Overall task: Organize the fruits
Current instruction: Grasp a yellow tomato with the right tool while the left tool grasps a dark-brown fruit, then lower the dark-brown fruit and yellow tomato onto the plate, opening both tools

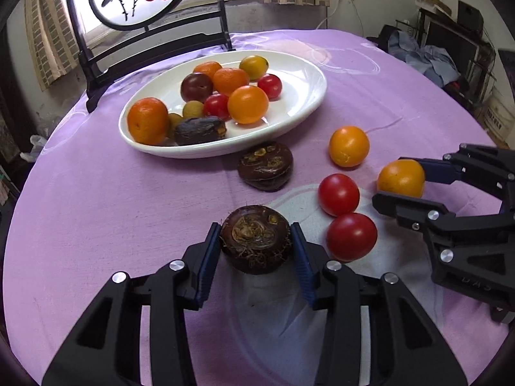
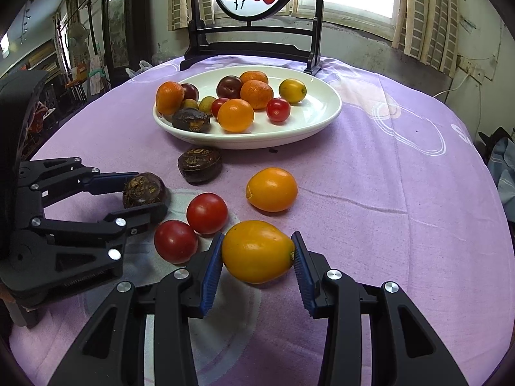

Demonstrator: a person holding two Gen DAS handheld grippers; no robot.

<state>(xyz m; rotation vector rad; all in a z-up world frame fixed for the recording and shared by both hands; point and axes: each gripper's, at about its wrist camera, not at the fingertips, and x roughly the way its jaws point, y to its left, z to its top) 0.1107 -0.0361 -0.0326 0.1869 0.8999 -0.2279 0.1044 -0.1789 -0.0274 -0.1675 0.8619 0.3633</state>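
Observation:
My left gripper [image 1: 255, 234] is shut on a dark brown water chestnut [image 1: 256, 252], both blue pads pressing its sides; the right wrist view shows this gripper [image 2: 146, 193] at the left. My right gripper [image 2: 257, 241] is shut on a yellow-orange fruit [image 2: 257, 257], seen too at the right edge of the left wrist view, held fruit [image 1: 400, 178]. Loose on the purple cloth lie a second chestnut [image 1: 265, 165], two red tomatoes [image 1: 338, 194] [image 1: 351, 236] and an orange fruit [image 1: 349, 146]. Behind them, a white oval plate [image 1: 299, 103] holds several fruits.
A dark wooden stand with a round painted panel [image 2: 254, 41] rises behind the plate at the table's far edge. The purple cloth [image 2: 386, 193] covers a round table. Furniture and clutter [image 1: 450, 54] stand beyond the table's right side.

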